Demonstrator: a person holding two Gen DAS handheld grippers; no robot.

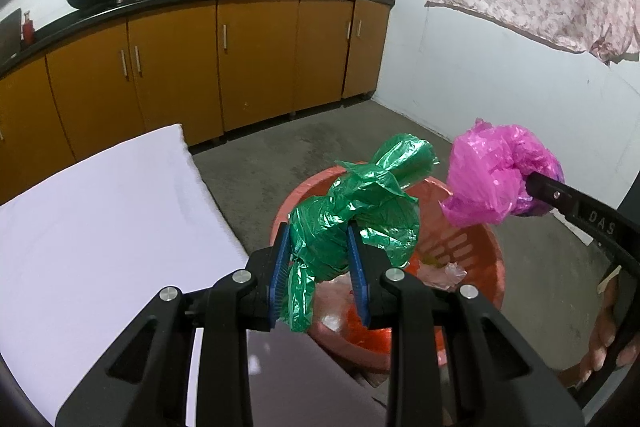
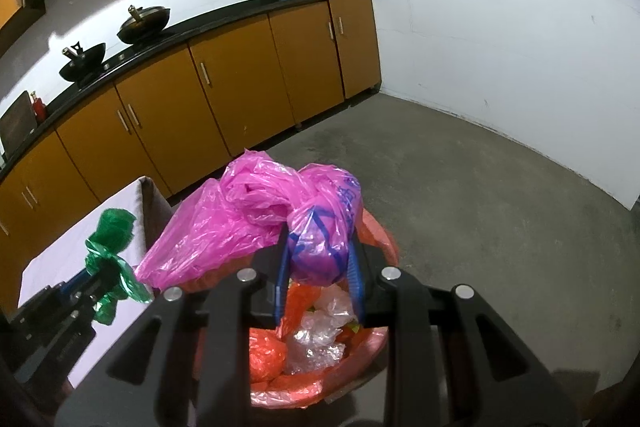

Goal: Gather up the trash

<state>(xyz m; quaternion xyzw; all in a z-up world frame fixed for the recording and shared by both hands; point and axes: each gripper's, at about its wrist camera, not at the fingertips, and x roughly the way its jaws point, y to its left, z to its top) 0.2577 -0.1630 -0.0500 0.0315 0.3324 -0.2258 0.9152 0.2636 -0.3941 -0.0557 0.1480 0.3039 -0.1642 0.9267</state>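
- Holding: the left tool point(image 1: 320, 259) is clamped on a crumpled green bag point(image 1: 360, 211); its blue pads point(image 1: 280, 267) pinch the knotted middle, jaws only part-way apart.
- The right tool point(image 2: 320, 267) is likewise closed on a pink bag point(image 2: 320, 239), gripping a bunched lobe; the loose remainder fans out to the left.
- Position: both bags hang above the red bin point(image 1: 480, 259), which stands on the floor just right of the white surface point(image 1: 100, 227). The bin already holds orange and clear plastic waste point(image 2: 316, 339).
- Judgement: the step in hand is the drop into the bin; neither bag is released yet.
- Risk: the green bag hangs over the bin's near-left rim, close to the surface edge. Release here could let it catch the rim and fall outside.
- Risk: the pink bag's loose tail extends past the bin's left rim; light film drifts and may drape over the edge.
- Risk: film can cling to the ribbed pads after opening.
- Risk: the two tools are near each other; a sideways move could tangle the bags.
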